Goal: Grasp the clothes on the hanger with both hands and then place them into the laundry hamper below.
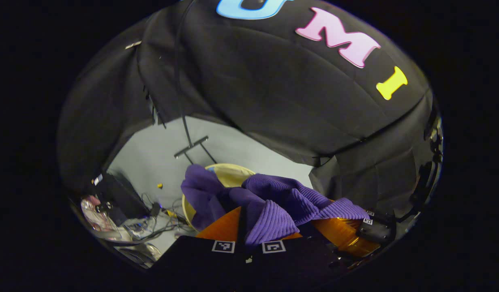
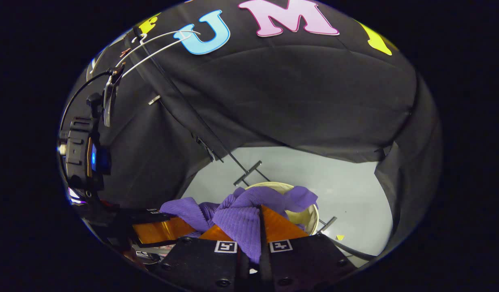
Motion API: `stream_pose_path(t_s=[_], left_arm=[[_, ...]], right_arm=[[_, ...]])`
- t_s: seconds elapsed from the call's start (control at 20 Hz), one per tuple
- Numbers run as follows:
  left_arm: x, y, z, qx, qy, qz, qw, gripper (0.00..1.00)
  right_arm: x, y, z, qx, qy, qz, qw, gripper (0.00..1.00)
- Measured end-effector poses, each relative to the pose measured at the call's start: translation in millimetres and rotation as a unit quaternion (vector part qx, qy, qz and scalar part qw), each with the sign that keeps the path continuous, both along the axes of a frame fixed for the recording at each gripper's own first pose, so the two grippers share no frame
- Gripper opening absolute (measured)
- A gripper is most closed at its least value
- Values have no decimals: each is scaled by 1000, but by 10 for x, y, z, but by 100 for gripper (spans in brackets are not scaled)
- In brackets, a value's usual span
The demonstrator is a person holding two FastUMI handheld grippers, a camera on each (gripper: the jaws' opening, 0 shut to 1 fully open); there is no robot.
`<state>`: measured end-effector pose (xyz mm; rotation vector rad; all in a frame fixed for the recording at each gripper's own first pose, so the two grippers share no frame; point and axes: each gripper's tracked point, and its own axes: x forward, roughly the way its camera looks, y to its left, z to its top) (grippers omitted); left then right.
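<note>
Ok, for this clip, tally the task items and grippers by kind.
Purple garment: 1
Laundry hamper: 1
White hanger, bare on the rack: 1
Grippers: 2, left gripper and right gripper, each shut on the garment
Total: 5

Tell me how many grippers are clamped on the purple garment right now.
2: the left gripper pinches one part of the purple garment; the right gripper pinches another, above the hamper.
</note>
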<state>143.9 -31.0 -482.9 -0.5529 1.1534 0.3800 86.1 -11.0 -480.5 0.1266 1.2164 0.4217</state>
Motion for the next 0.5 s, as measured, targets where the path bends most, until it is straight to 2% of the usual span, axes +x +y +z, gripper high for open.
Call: stream_pose_path(t_s=[0.25, 0.5], left_arm=[[-88, 27, -26, -8, 27, 0, 1000, 10], [-155, 36, -124, -18, 36, 27, 999, 12]], right_arm=[[-172, -20, -98, -9, 21, 17, 1000, 14], [-260, -120, -166, -19, 40, 21, 999, 15]])
